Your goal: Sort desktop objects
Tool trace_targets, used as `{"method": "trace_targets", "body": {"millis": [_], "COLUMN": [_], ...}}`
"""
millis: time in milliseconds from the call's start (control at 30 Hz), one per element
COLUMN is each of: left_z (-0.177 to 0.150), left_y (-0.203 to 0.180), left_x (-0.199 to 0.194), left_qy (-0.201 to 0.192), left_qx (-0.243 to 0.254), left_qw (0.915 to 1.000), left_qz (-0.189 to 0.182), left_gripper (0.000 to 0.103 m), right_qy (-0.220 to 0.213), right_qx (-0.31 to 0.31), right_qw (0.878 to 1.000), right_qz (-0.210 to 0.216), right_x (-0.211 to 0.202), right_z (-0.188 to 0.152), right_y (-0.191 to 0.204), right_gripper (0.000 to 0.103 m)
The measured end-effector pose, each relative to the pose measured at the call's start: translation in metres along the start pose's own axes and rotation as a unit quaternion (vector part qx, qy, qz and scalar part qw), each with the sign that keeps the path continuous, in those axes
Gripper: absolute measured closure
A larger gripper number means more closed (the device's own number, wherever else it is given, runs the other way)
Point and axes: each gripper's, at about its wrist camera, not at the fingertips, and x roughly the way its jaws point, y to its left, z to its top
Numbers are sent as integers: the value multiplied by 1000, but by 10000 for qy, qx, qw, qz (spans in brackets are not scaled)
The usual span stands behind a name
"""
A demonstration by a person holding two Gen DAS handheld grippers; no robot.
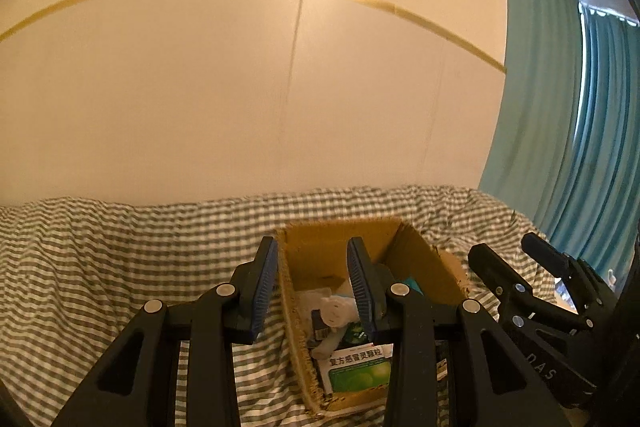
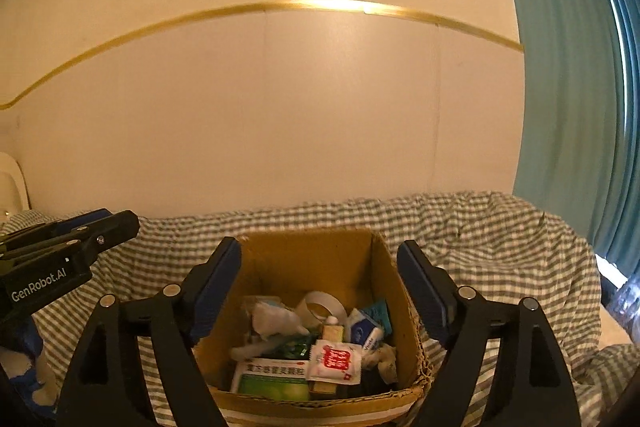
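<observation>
Both my left gripper (image 1: 313, 283) and right gripper (image 2: 320, 287) hang open, seemingly empty, above the brown cardboard box (image 2: 384, 267); bare checked cloth (image 1: 120, 247) flanks its rims.

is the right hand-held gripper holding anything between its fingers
No. In the right wrist view the right hand-held gripper stands wide open with nothing between its pads, framing the cardboard box of small items below.

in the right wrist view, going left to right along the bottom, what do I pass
Left gripper → right gripper left finger → cardboard box → right finger → checkered cloth → teal curtain.
</observation>
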Motion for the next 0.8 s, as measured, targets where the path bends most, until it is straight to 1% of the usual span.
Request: {"method": "trace_targets", "body": {"millis": [67, 133, 200, 267, 300, 333, 400, 467, 533, 567, 667, 700, 733, 800], "left_z": [1, 1, 1, 0, -1, -3, -7, -11, -15, -16, -20, -22, -24, -26], "left_y": [6, 12, 19, 26, 32, 35, 45, 52, 60, 64, 67, 68, 69, 71], "left_x": [-10, -23, -31, -39, -44, -46, -51, -53, -54, -54, -53, -52, -52, -51], "left_qy": [-90, -188, -258, -307, -339, -346, -355, -348, -328, -305, -298, -292, -305, -314], "left_qx": [-19, -13, -61, -125, -160, -184, -250, -310, -347, -331, -279, -297, -330, -376], "left_qw": [9999, 9997, 9993, 9989, 9984, 9981, 9971, 9967, 9962, 9960, 9952, 9949, 9946, 9943], "left_qz": [52, 185, 277, 335, 416, 480, 631, 666, 733, 773, 888, 917, 931, 945], "left_gripper": [66, 65, 64, 61, 56, 49, 45, 43, 34, 33, 22, 17, 14, 12], "right_qy": [-62, -106, -145, -178, -184, -188, -178, -123, -91, -98, -81, -67, -48, -11], "right_qx": [-20, -31, -83, -170, -204, -233, -266, -320, -385, -400, -363, -341, -331, -360], "right_qw": [10000, 9998, 9996, 9994, 9992, 9990, 9986, 9982, 9980, 9979, 9978, 9978, 9977, 9976], "right_qz": [71, 158, 207, 258, 284, 324, 414, 484, 499, 502, 548, 570, 594, 591], "right_x": [-9, -17, -23, -29, -31, -32, -35, -34, -32, -32, -30, -29, -27, -24], "right_z": [4, 6, 8, 7, 7, 6, 4, 1, -2, -3, -6, -8, -9, -12], "right_y": [7, 14, 21, 28, 31, 34, 41, 48, 54, 57, 63, 64, 65, 68], "right_gripper": [20, 18, 15, 14, 13, 13, 10, 8, 8, 7, 3, 1, 0, 0]}}
